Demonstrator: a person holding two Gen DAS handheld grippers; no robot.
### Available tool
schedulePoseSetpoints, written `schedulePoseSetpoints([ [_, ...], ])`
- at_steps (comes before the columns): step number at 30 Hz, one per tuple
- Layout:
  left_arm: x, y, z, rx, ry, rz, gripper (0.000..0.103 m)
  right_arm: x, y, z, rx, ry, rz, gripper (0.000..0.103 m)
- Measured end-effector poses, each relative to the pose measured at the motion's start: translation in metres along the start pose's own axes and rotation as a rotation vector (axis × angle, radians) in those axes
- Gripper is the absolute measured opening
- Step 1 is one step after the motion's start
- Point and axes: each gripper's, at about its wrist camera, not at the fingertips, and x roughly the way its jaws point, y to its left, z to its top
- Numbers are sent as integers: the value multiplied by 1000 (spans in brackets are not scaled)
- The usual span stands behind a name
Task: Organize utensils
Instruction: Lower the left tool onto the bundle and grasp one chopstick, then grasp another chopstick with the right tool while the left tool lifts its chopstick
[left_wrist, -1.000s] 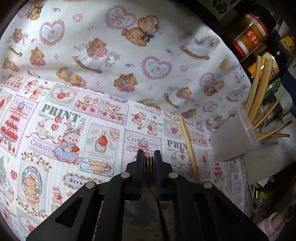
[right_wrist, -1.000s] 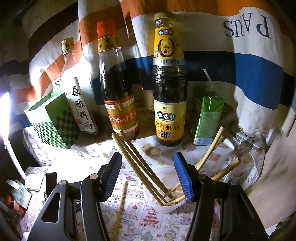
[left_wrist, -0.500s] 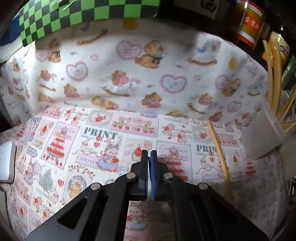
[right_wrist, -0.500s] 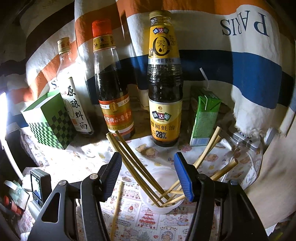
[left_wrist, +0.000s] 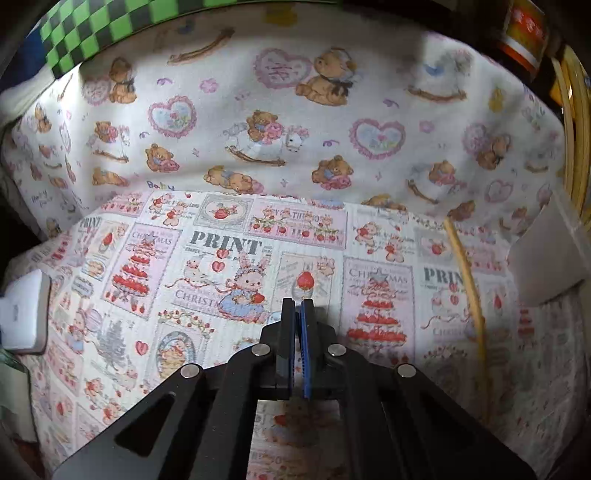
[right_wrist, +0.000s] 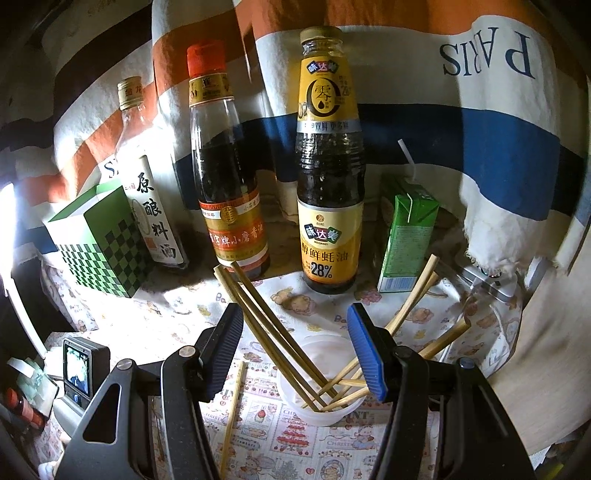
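My left gripper (left_wrist: 298, 308) is shut above the printed cloth (left_wrist: 229, 258), and nothing shows between its pads. A single loose chopstick (left_wrist: 467, 295) lies on the cloth to its right, also seen as the loose chopstick (right_wrist: 232, 413) in the right wrist view. A clear plastic cup (right_wrist: 325, 402) holds several chopsticks (right_wrist: 266, 321) fanned out to both sides; the cup (left_wrist: 550, 251) sits at the right edge of the left wrist view. My right gripper (right_wrist: 291, 325) stands open just in front of and above the cup, touching nothing.
Behind the cup stand a clear bottle (right_wrist: 147, 184), a red-capped dark bottle (right_wrist: 225, 177), a yellow-labelled sauce bottle (right_wrist: 328, 166) and a green carton (right_wrist: 406, 236). A green chequered box (right_wrist: 99, 243) is at the left. A white object (left_wrist: 22, 314) lies at the cloth's left edge.
The left gripper's jaws closed fully; a thin dark thing seen between them earlier no longer shows. Its view tilted, bringing the chequered box into sight. The right gripper has not moved.
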Motion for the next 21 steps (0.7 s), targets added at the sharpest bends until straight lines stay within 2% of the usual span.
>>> schedulePoseSetpoints([
  [3, 5, -11, -1, 52, 18, 26, 2, -1, 2, 0, -9, -3, 3, 61],
  [10, 6, -9, -5, 42, 47, 52, 1, 0, 17, -4, -37, 2, -2, 61],
  [12, -7, -5, -4, 35, 5, 55, 1, 2, 26, -7, -55, 6, 5, 61],
  [15, -31, -3, -1, 64, -100, 107, 1, 4, 42, -13, -69, 1, 7, 61],
  [17, -49, 0, -1, 55, -164, 97, 1, 6, 48, -15, -50, 6, 7, 61],
  [21, -81, 14, -2, 6, -303, 46, 1, 14, 60, -21, -64, 50, 68, 56],
])
